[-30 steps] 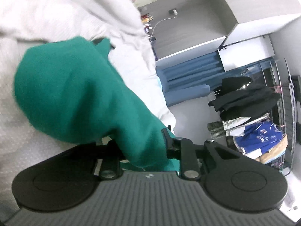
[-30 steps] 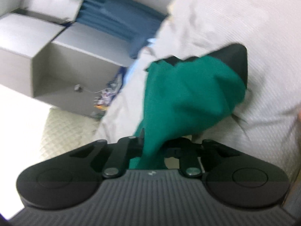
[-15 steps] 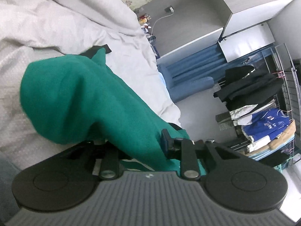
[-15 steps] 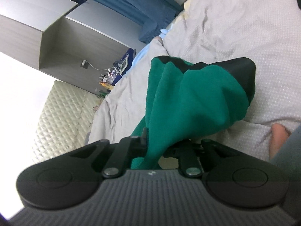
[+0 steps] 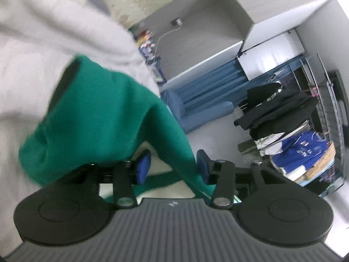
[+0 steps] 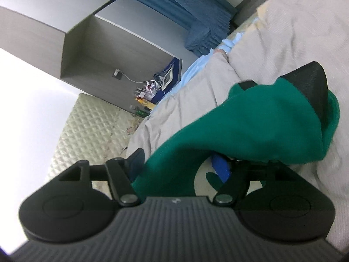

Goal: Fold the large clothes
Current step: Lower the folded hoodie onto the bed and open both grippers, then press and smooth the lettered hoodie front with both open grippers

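Observation:
A green garment (image 5: 98, 118) with black trim lies bunched on a bed with a pale grey cover (image 5: 26, 50). My left gripper (image 5: 172, 166) is open, its blue pads (image 5: 142, 167) apart, and a fold of the green cloth runs loosely between them. In the right wrist view the same green garment (image 6: 250, 126) drapes over my right gripper (image 6: 181, 168), which is also open, with a blue pad (image 6: 221, 170) showing. A black trim piece (image 6: 312, 83) sits at the garment's far end.
A grey open shelf unit (image 5: 207, 32) with a cable stands beyond the bed (image 6: 283, 43). Blue cushions (image 5: 202, 100) lie below the shelf unit. A rack of hanging dark and blue clothes (image 5: 283, 126) stands at the right. A padded headboard (image 6: 87, 135) shows in the right wrist view.
Both grippers have opened: the jaws that pinched the green cloth half a second ago now stand apart with blue pads showing. The cloth sags over them.

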`<action>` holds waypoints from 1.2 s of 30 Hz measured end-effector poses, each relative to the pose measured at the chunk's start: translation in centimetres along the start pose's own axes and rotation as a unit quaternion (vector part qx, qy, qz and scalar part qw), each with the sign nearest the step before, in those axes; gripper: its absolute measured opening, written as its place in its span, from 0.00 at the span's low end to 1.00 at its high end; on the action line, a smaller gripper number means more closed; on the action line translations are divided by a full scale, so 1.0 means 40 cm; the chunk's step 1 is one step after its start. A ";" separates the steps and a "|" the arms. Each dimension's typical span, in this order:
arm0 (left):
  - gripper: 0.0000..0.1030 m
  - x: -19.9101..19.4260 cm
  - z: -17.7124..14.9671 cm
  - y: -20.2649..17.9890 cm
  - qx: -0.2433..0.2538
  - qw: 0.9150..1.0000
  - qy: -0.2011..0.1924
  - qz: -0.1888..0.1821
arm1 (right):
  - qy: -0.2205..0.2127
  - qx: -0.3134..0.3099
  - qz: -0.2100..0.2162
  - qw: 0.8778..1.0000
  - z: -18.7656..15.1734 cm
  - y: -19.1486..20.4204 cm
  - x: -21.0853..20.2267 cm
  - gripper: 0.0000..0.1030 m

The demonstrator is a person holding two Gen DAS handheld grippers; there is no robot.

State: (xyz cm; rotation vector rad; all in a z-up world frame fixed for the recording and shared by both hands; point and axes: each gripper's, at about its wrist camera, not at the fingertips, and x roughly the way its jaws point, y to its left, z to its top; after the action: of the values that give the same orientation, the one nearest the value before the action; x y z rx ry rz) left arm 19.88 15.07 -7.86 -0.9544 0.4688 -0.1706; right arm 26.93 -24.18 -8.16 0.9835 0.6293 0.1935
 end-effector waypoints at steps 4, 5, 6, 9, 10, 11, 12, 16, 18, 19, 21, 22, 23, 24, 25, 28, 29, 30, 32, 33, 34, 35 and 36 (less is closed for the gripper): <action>0.59 0.107 0.057 0.000 0.046 0.998 0.008 0.031 | 0.003 -0.015 -0.021 1.000 0.035 -0.008 0.095 0.70; 0.59 0.137 0.064 0.003 0.064 0.997 0.011 0.046 | 0.004 -0.022 -0.027 0.999 0.040 -0.012 0.120 0.70; 0.59 0.164 0.069 0.007 0.079 0.995 0.012 0.060 | 0.005 -0.031 -0.032 0.999 0.044 -0.016 0.142 0.70; 0.59 0.236 0.079 0.035 0.114 0.989 0.014 0.091 | 0.008 -0.058 -0.044 0.997 0.052 -0.030 0.205 0.70; 0.59 0.258 0.080 0.048 0.125 0.987 0.013 0.100 | 0.010 -0.070 -0.044 0.997 0.055 -0.032 0.223 0.69; 0.59 0.280 0.078 0.063 0.133 0.985 0.013 0.108 | 0.009 -0.085 -0.042 0.995 0.058 -0.034 0.241 0.69; 0.59 0.299 0.080 0.074 0.141 0.983 0.015 0.114 | 0.009 -0.104 -0.043 0.994 0.060 -0.035 0.257 0.67; 0.59 0.369 0.074 0.116 0.179 0.974 0.018 0.135 | 0.024 -0.185 -0.056 0.981 0.067 -0.034 0.341 0.67; 0.59 0.402 0.069 0.128 0.199 0.969 0.021 0.146 | 0.033 -0.209 -0.061 0.975 0.072 -0.039 0.381 0.66; 0.59 0.418 0.065 0.134 0.208 0.966 0.024 0.152 | 0.035 -0.230 -0.063 0.971 0.074 -0.040 0.402 0.66; 0.59 0.449 0.055 0.151 0.220 0.962 0.033 0.159 | 0.038 -0.265 -0.070 0.961 0.073 -0.041 0.438 0.66; 0.59 0.463 0.054 0.160 0.221 0.961 0.036 0.161 | 0.040 -0.283 -0.075 0.955 0.072 -0.046 0.459 0.66; 0.59 0.477 0.053 0.171 0.219 0.961 0.040 0.162 | 0.043 -0.295 -0.081 0.951 0.070 -0.050 0.475 0.66; 0.59 0.490 0.053 0.182 0.216 0.962 0.045 0.163 | 0.046 -0.301 -0.085 0.949 0.069 -0.057 0.492 0.66; 0.59 0.502 0.054 0.191 0.218 0.961 0.048 0.164 | 0.047 -0.301 -0.086 0.949 0.070 -0.062 0.503 0.66; 0.59 0.514 0.056 0.197 0.223 0.960 0.047 0.163 | 0.050 -0.305 -0.086 0.947 0.070 -0.065 0.518 0.66; 0.59 0.516 0.059 0.198 0.224 0.960 0.047 0.162 | 0.050 -0.307 -0.087 0.946 0.070 -0.062 0.519 0.66; 0.59 0.516 0.059 0.197 0.226 0.960 0.046 0.161 | 0.051 -0.308 -0.088 0.946 0.070 -0.061 0.517 0.66; 0.59 0.508 0.061 0.196 0.225 0.961 0.044 0.157 | 0.050 -0.308 -0.087 0.946 0.068 -0.060 0.509 0.66; 0.59 0.501 0.060 0.190 0.225 0.961 0.043 0.156 | 0.050 -0.309 -0.088 0.946 0.067 -0.056 0.504 0.66; 0.60 0.494 0.062 0.186 0.226 0.961 0.040 0.156 | 0.050 -0.312 -0.090 0.944 0.065 -0.049 0.494 0.66; 0.60 0.485 0.062 0.177 0.230 0.960 0.037 0.155 | 0.049 -0.314 -0.093 0.944 0.058 -0.039 0.492 0.66; 0.60 0.473 0.061 0.167 0.235 0.959 0.033 0.154 | 0.049 -0.314 -0.094 0.944 0.055 -0.031 0.481 0.66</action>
State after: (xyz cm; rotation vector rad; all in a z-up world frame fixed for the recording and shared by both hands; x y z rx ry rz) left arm 37.35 14.26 -17.96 -0.4031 0.5996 -0.0266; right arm 43.57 -18.24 -16.14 0.2967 0.6886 0.2554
